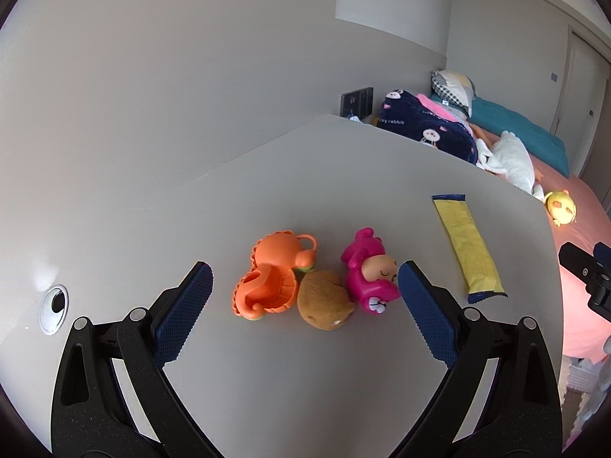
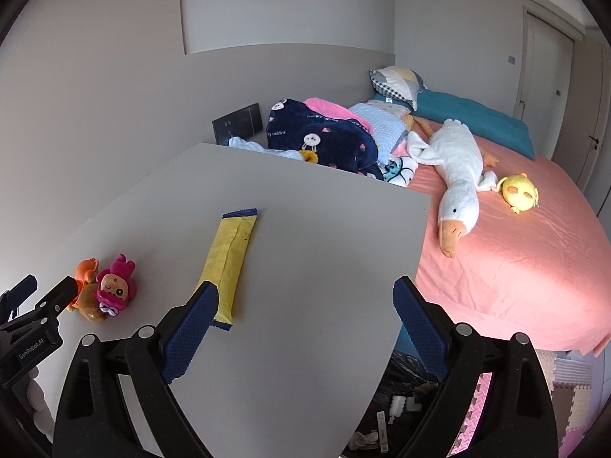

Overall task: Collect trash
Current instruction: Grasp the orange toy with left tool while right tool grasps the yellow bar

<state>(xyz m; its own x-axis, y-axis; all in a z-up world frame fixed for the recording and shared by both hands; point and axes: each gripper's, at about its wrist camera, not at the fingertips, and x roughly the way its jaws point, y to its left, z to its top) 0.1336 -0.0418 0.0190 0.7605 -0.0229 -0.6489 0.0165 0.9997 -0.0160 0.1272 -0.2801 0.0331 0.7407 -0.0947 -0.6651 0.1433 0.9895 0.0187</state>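
From the left wrist view my left gripper (image 1: 305, 286) stands wide, nothing pressed between its blue pads (image 1: 187, 305). Framed in that gap, on the pale worktop (image 1: 343, 175), sit three toys huddled together: an orange plastic toy (image 1: 273, 274) on the left, a brown plush (image 1: 322, 299) touching it on the near side, and a pink doll (image 1: 368, 273) touching the brown plush on the right. The doll lies just beside the right pad; I cannot tell whether they touch.

The trash, a yellow wrapper (image 2: 231, 263) with dark blue ends, lies flat to the right of the toys, apart from them, running from near to far. My right gripper (image 2: 305, 301) is also wide and holds nothing; its left pad (image 2: 191, 328) overlaps the wrapper's near end in the picture, and I cannot tell contact.

Right of the wrapper the worktop is bare up to its right edge. Beyond that edge is a bed with a pink sheet (image 2: 515, 267), carrying a white goose plush (image 2: 458, 168) and a yellow chick plush (image 2: 519, 191). A navy rabbit blanket (image 2: 324, 133) bunches just past the far edge. On the left a cable hole (image 1: 53, 307) sits in the worktop near the wall.
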